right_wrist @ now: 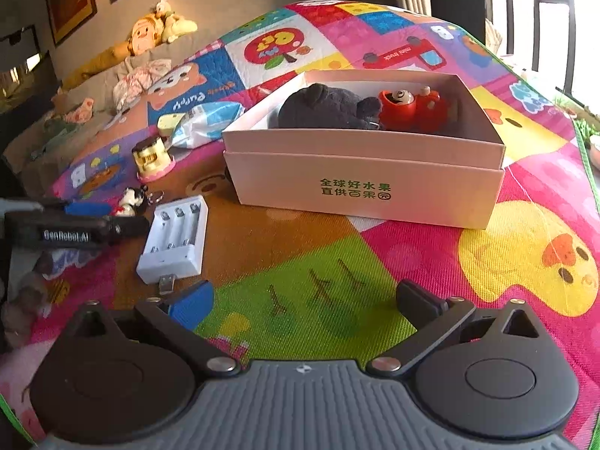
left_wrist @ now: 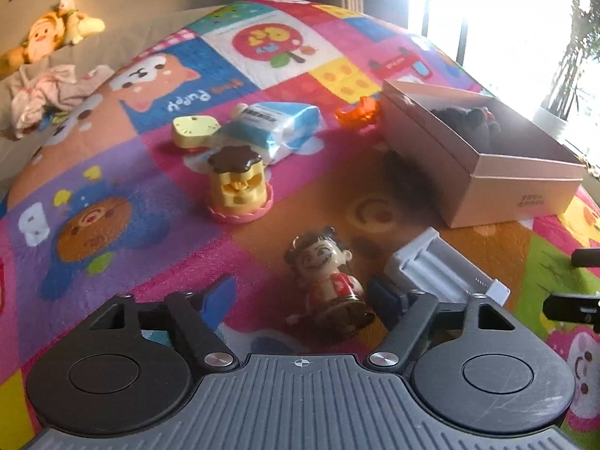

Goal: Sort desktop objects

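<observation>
The patchwork cartoon play mat [right_wrist: 337,262] carries everything. The pale pink open cardboard box [right_wrist: 367,183] is the landmark: inside it lie a dark plush toy [right_wrist: 326,107] and a red wooden figure [right_wrist: 412,107]. Left of the box sit a blue-and-white tissue pack [left_wrist: 273,127], a white 4-slot battery charger [right_wrist: 174,240] and a yellow pudding-shaped toy [left_wrist: 238,183]. Nearer than the box, a small brown-haired doll figurine [left_wrist: 330,277] lies tipped between the left gripper's [left_wrist: 303,296] wide-spread fingers, untouched. The right gripper [right_wrist: 303,300] hangs wide and empty over green mat. Risk: the rounded figurine could roll or squirt sideways on closing, since it lies nearer 1 pad, touching the charger.
</observation>
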### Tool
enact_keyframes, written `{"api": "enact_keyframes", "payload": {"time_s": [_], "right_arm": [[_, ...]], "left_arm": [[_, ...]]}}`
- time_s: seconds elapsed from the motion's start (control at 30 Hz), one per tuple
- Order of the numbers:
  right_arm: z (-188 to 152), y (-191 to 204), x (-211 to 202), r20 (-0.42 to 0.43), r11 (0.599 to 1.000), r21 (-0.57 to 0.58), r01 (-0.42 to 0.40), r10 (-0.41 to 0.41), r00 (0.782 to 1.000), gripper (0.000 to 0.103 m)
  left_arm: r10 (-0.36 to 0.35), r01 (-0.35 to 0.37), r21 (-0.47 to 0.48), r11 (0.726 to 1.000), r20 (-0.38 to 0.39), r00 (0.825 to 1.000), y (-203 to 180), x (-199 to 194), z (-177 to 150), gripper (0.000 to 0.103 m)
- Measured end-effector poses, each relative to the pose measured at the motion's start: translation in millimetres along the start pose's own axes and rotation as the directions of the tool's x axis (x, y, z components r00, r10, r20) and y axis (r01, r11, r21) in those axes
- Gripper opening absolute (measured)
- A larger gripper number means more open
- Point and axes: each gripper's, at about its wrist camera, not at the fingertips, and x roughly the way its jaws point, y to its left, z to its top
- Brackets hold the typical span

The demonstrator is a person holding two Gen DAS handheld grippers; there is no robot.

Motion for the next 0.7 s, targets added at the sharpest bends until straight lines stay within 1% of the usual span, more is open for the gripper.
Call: {"api": "enact_keyframes", "payload": {"time_s": [0.03,0.1,0.23,0.27,0.3,0.37,0.4,0.5,0.57,0.6,0.63,0.67,0.7], "right_arm": [[0,2,0,-0.001,1.0,-0.009,0.009,-0.009,1.0,0.103],[0,6,0,-0.003,0.999,-0.031,0.014,-0.014,1.0,0.103],[3,21,-7,0.03,0.992,-0.108,-0.065,0.069,0.997,0.102],[7,26,-7,0.027,0.988,-0.123,-0.092,0.096,0.995,0.096],[12,31,-6,0.019,0.984,-0.129,-0.123,0.126,0.992,0.087],[24,43,1,-0.017,0.973,-0.143,-0.182,0.182,0.983,0.079],[28,48,5,-0.03,0.969,-0.148,-0.197,0.194,0.98,0.077],[37,67,22,-0.04,0.964,-0.185,-0.191,0.186,0.982,0.075],[41,76,33,-0.046,0.962,-0.2,-0.187,0.181,0.982,0.075],[42,79,40,-0.059,0.961,-0.203,-0.187,0.179,0.982,0.072],[42,81,45,-0.07,0.962,-0.201,-0.185,0.174,0.982,0.065],[42,82,48,-0.079,0.962,-0.205,-0.178,0.165,0.983,0.057],[40,84,46,-0.064,0.96,-0.227,-0.162,0.151,0.986,0.048]], "left_arm": [[-0.006,0.006,-0.002,1.0,0.002,1.0,0,-1,0,0.074],[-0.024,0.024,-0.009,1.0,0.008,1.0,-1,-4,-2,0.074],[-0.019,0.02,-0.021,1.0,0.022,1.0,-3,-11,-8,0.076],[-0.014,0.014,-0.034,0.999,0.024,1.0,-1,-14,-10,0.078],[-0.005,0.006,-0.047,0.999,0.026,1.0,2,-16,-12,0.08],[0.006,-0.004,-0.072,0.997,0.03,1.0,9,-22,-17,0.08],[0.007,-0.005,-0.082,0.997,0.03,1.0,12,-25,-18,0.081],[0.004,0.0,-0.104,0.995,0.03,1.0,21,-32,-22,0.082],[-0.014,0.017,-0.103,0.994,0.033,0.999,23,-34,-23,0.084],[-0.023,0.026,-0.101,0.994,0.035,0.999,23,-35,-23,0.085],[-0.028,0.032,-0.1,0.994,0.036,0.999,22,-35,-23,0.086],[-0.037,0.04,-0.099,0.994,0.037,0.999,22,-35,-23,0.086],[-0.044,0.048,-0.101,0.994,0.036,0.998,20,-35,-22,0.087]]}}
